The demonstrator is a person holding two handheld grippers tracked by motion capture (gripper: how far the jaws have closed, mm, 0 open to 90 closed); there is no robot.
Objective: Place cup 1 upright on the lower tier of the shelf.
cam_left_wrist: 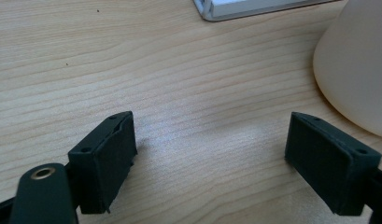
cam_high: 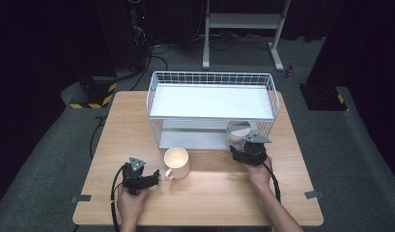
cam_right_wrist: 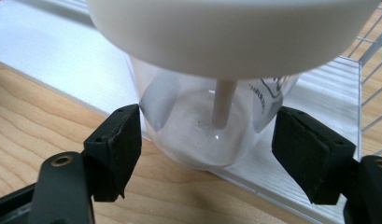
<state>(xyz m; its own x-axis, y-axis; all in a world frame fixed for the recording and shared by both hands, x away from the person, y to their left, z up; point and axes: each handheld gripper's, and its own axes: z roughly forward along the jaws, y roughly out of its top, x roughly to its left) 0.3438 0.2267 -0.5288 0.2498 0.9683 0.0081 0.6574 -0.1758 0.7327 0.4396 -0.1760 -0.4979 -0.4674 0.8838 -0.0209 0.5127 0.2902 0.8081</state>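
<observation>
On a wooden tabletop point(cam_high: 204, 193), the right claw point(cam_right_wrist: 207, 140) has its jaws spread on either side of a clear plastic container point(cam_right_wrist: 212, 121) with a white lid, just short of touching its sides; the container stands at the front edge of a white wire rack point(cam_high: 212, 104). The left claw point(cam_left_wrist: 209, 154) rests low over bare wood, jaws spread and holding nothing, just beside a cream mug point(cam_high: 176, 163).

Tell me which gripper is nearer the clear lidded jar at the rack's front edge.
Right. The right gripper has its jaws on either side of the clear jar, not clearly pressing. The left gripper sits across the table beside the cream mug.
</observation>
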